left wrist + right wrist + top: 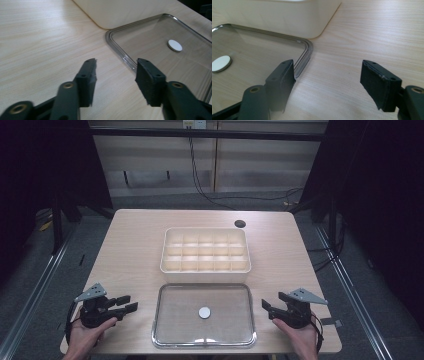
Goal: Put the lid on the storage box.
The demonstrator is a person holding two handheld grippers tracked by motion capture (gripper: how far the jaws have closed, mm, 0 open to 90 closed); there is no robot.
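A cream divided box [205, 253] with several empty compartments sits mid-table. In front of it lies a clear glass lid [204, 316] with a white round knob [204, 312] at its centre. My left gripper [128, 304] rests near the front left of the table, open, pointing toward the lid's left edge. My right gripper [267, 306] rests at the front right, open, aimed at the lid's right edge. The left gripper view has the lid's rim [117, 48] and knob [174, 45] ahead of the empty jaws. The right gripper view has the lid's corner [308, 47] and the box wall [287, 17].
A dark round hole [240, 224] marks the wooden table [135, 245] behind the box. Cables run across the floor beyond the far edge. Metal rails flank the table on both sides.
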